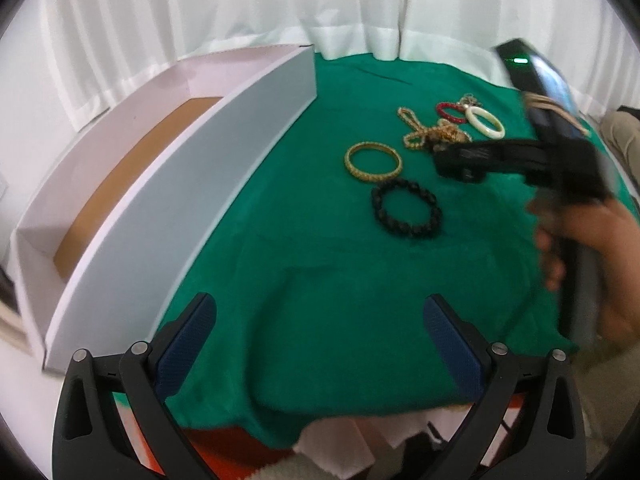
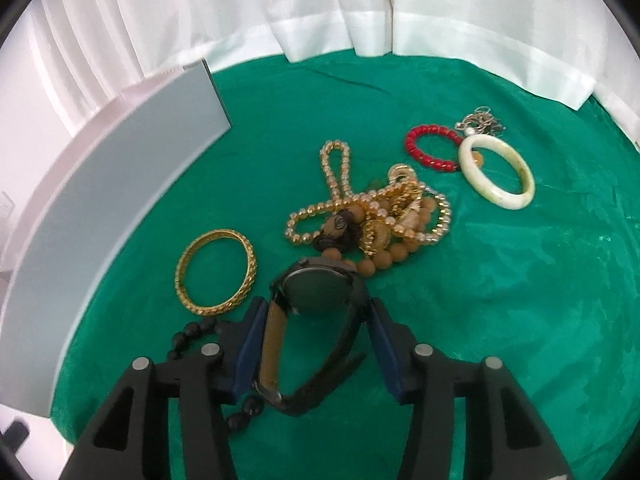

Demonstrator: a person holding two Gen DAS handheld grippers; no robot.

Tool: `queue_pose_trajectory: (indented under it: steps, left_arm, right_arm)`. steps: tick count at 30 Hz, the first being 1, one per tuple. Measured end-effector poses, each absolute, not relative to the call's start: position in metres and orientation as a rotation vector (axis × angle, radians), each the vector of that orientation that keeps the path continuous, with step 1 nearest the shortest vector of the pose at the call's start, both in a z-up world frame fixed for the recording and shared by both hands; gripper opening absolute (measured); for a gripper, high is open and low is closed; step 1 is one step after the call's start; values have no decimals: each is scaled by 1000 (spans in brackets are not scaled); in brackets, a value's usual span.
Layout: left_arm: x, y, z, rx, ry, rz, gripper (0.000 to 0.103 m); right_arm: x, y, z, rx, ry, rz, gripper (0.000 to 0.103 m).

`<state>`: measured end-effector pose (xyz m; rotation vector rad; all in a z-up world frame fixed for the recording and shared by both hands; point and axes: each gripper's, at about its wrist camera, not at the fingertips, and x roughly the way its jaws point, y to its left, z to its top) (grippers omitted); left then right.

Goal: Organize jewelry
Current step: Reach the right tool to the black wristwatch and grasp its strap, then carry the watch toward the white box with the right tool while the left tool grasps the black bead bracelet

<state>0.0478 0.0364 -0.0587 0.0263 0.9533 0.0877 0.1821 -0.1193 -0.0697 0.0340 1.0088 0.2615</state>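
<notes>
Watch [image 2: 318, 292] clamped between right tongs [image 2: 316, 320]; left tongs [image 1: 320, 316] agape, empty.

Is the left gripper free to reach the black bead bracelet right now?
Probably yes. The left gripper is open and empty, with only bare green cloth before the black bead bracelet; the right gripper hovers just beyond it.

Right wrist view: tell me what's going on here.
A person is sorting jewelry on a green cloth. The right gripper has its jaws around a wristwatch, strap against its pads. The left gripper hovers open with nothing between its jaws. A gold bangle, a black bead bracelet, a tangle of gold and wooden beads, a red bracelet and a white bangle lie loose. The white box holds no jewelry that can be seen.
</notes>
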Motion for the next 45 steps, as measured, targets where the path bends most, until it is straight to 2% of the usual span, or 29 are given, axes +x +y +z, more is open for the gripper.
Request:
queue_pose_trajectory:
  steps: [10,13,14,15,16,17,20,22,32,33,34,35,36,37,38,39,41,45]
  left_arm:
    - [145,-21,-106,102,1048,-126,102]
    - [163,-31,-128,149,1080,-80,98]
    - [165,-29,-128,124,1070,-88,90]
    - [166,-27,-126,97,1067,-96,68]
    - [166,-26,-124,73,1066,-117,54]
    - [164,-25,-121,72,1061,-122,26]
    - [159,-22,-117,85,1050,-133,21]
    - [153,-18,-109,81,1019,-144,0]
    - [129,13,-76,-11,965,-180,1]
    - [132,13,-78,-2,969,-168,5]
    - [136,12,-82,7,982,-166,11]
    - [139,13,-86,12,994,-167,34]
    - [145,10,-92,23,1007,-157,53]
    - [149,9,-97,37,1009,-140,58]
    - [154,7,-103,58,1010,-121,56]
    - [157,4,-108,78,1022,-112,44]
    - [161,3,-119,86,1063,-123,11]
    - [156,10,-114,31,1052,-111,10]
  right_arm:
    - [135,-172,-45,70,934,244,51]
    - [123,-181,-41,83,922,246,51]
    - [118,-184,-41,82,917,247,51]
    - [114,-186,-40,82,912,249,51]
    - [112,-187,-39,82,910,252,51]
    - [107,-190,-39,85,906,256,51]
    - [102,-193,-38,99,906,265,51]
    - [99,-194,-38,107,907,275,51]
    - [96,-185,-21,97,870,296,51]
    - [95,-184,-20,98,868,299,51]
    - [95,-184,-20,100,869,303,51]
    - [95,-183,-20,103,870,306,51]
    - [94,-183,-21,105,870,308,51]
    - [93,-183,-22,104,872,308,51]
    - [93,-183,-23,105,875,309,51]
    - [92,-183,-23,106,877,310,51]
    - [90,-184,-24,104,878,309,51]
    - [89,-185,-21,95,866,301,51]
